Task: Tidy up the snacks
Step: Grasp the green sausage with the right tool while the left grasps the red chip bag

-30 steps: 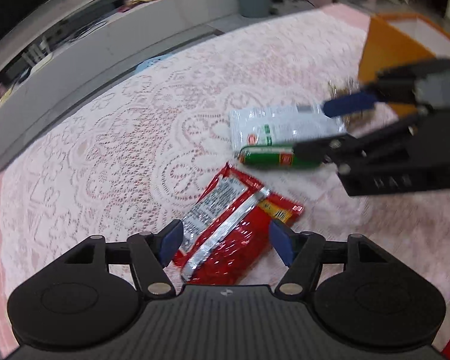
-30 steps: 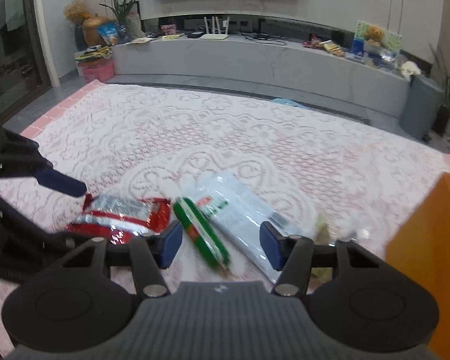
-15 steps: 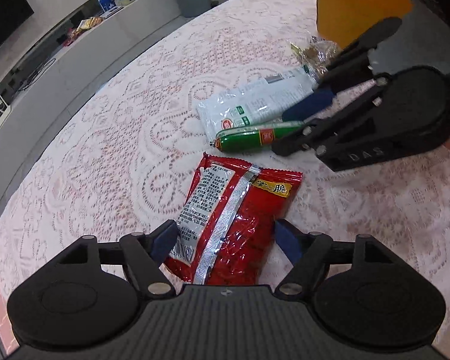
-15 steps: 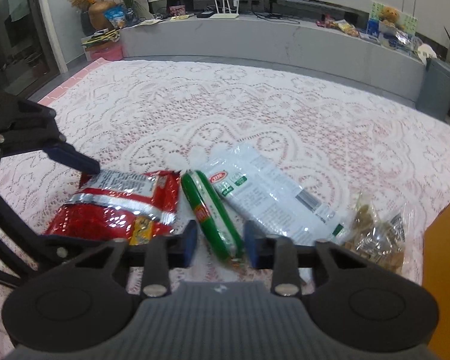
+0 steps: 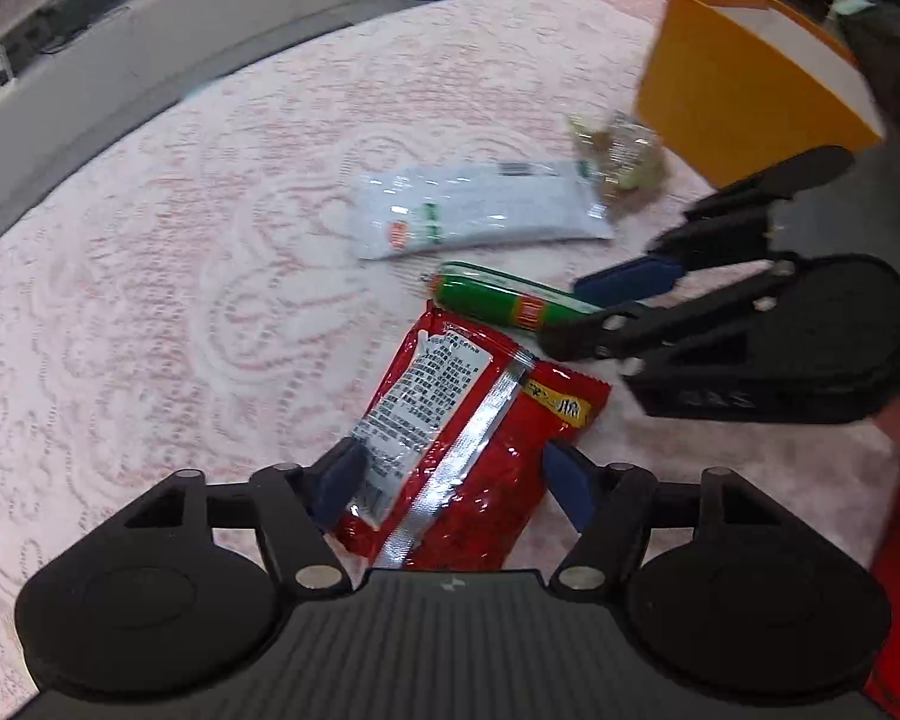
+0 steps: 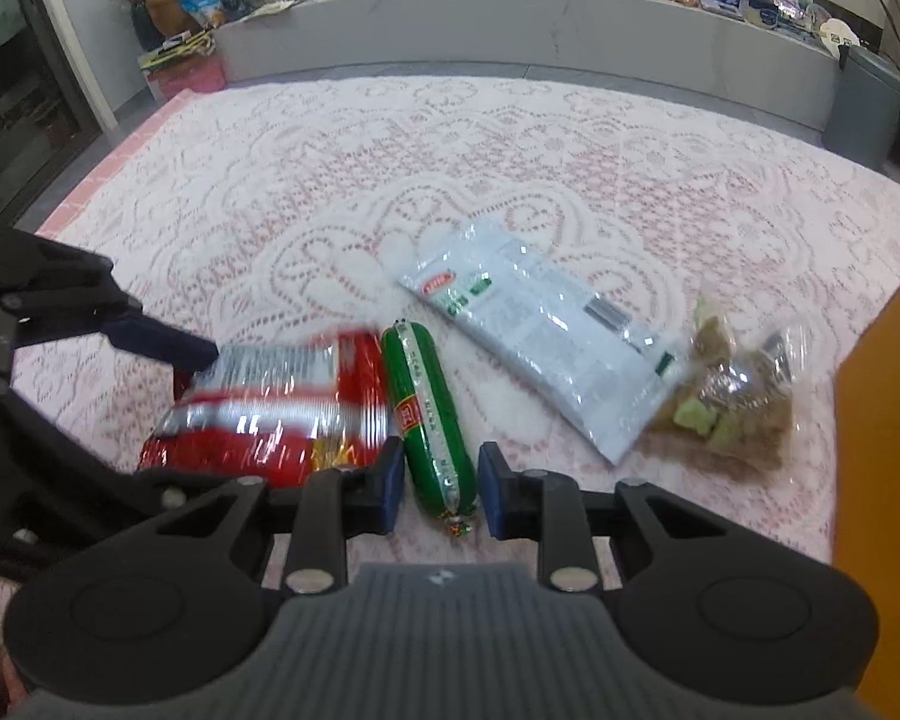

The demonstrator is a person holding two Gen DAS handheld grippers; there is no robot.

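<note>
i am at the grasping step, one snack for each gripper. my left gripper (image 5: 450, 474) has its jaws wide on either side of the near end of the crinkly red foil snack bag (image 5: 462, 444), pads beside it but not yet pinching. my right gripper (image 6: 437, 495) is narrowed round the near end of the green plastic-wrapped sausage stick (image 6: 426, 414); i cannot tell whether the pads touch it. both lie on the pink lace tablecloth (image 6: 390, 180), touching side by side. the white flat sachet (image 6: 540, 330) and the clear bag of brown and green pieces (image 6: 732, 402) wait nearer the orange open box (image 5: 744, 84). next, i judge, i squeeze both shut, lift, and carry toward that box, taking care not to drag the neighbouring pack.
</note>
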